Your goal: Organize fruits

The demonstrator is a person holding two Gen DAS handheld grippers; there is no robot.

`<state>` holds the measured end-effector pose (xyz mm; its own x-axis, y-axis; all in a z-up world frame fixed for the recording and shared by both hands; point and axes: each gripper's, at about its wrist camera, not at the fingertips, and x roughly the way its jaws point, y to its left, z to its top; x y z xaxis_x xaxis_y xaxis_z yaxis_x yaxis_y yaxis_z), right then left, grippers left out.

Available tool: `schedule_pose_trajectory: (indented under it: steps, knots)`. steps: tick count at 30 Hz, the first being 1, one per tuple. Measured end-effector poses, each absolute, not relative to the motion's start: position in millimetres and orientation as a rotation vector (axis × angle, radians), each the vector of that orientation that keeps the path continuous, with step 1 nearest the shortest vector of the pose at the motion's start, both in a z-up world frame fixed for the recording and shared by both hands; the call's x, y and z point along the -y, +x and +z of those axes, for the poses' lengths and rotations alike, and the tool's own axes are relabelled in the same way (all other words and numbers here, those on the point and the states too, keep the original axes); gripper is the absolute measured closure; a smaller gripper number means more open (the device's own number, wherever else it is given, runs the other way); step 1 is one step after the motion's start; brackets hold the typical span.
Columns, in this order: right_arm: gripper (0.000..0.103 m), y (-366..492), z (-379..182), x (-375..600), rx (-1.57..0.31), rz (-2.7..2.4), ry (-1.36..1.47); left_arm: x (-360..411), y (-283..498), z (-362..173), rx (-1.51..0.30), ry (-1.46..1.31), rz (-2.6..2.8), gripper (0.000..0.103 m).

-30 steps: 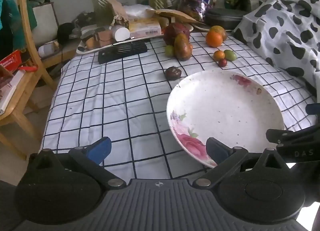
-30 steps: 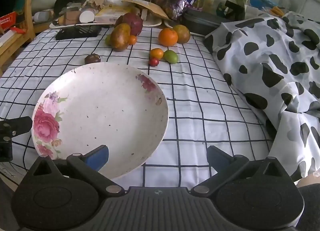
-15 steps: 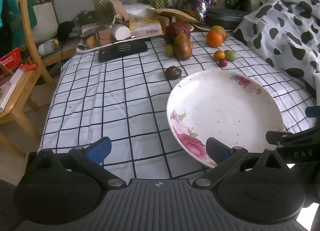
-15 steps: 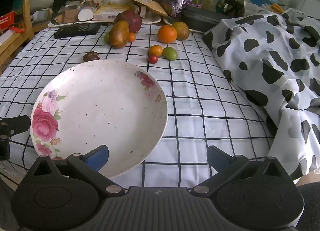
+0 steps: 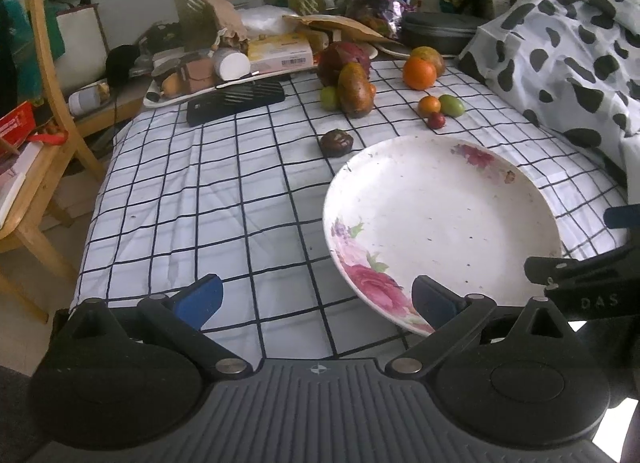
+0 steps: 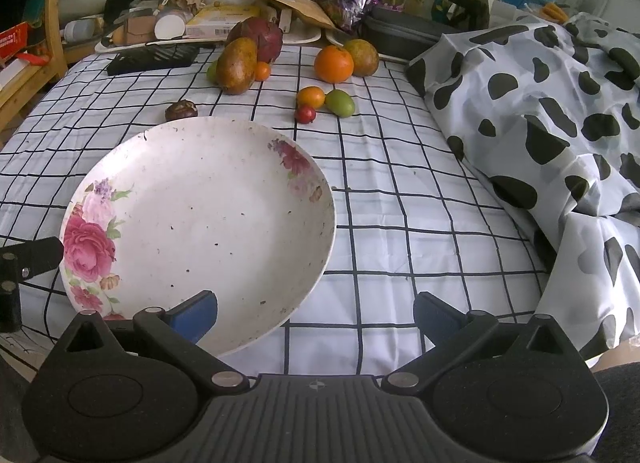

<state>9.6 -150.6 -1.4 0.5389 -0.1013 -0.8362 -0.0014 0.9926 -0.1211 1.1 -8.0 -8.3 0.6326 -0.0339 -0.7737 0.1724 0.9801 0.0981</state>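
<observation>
A white floral plate (image 5: pixel 440 223) (image 6: pixel 208 215) lies empty on the checked tablecloth near the front edge. Beyond it lie fruits: a dark wrinkled fruit (image 5: pixel 336 142) (image 6: pixel 181 110), a brown mango (image 5: pixel 354 90) (image 6: pixel 237 66), a red dragon fruit (image 6: pixel 256 38), an orange (image 5: pixel 419 73) (image 6: pixel 334 63), a small orange fruit (image 6: pixel 310 96), a green fruit (image 6: pixel 340 103) and a small red fruit (image 6: pixel 305 114). My left gripper (image 5: pixel 316 299) is open and empty, left of the plate's near rim. My right gripper (image 6: pixel 316 311) is open and empty over the plate's near right rim.
A cow-print cloth (image 6: pixel 552 111) covers the table's right side. Boxes, a black tray (image 5: pixel 236 99), a dark case and bags crowd the back edge. A wooden chair (image 5: pixel 44 111) stands left of the table.
Both views have shifted slightly; the grippers have lifted or drawn back a little. The plate and the fruits have not moved.
</observation>
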Motion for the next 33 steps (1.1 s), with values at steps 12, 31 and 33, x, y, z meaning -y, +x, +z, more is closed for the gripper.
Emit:
schedule_pose_trajectory:
  steps: [12, 31, 33]
  knots:
    - [0.000, 9.8, -1.8, 149.9, -1.002, -0.054, -0.114, 7.3, 1.3, -7.6, -0.881, 0.171, -0.116, 0.001]
    - [0.000, 6.1, 8.6, 151.4, -0.908, -0.052, -0.084, 5.7, -4.6, 4.0, -0.792, 0.125, -0.132, 0.001]
    - [0.000, 6.3, 10.7, 153.6, -0.894, -0.059, -0.071, 6.4, -3.9, 5.2, -0.786, 0.127, -0.135, 0.001]
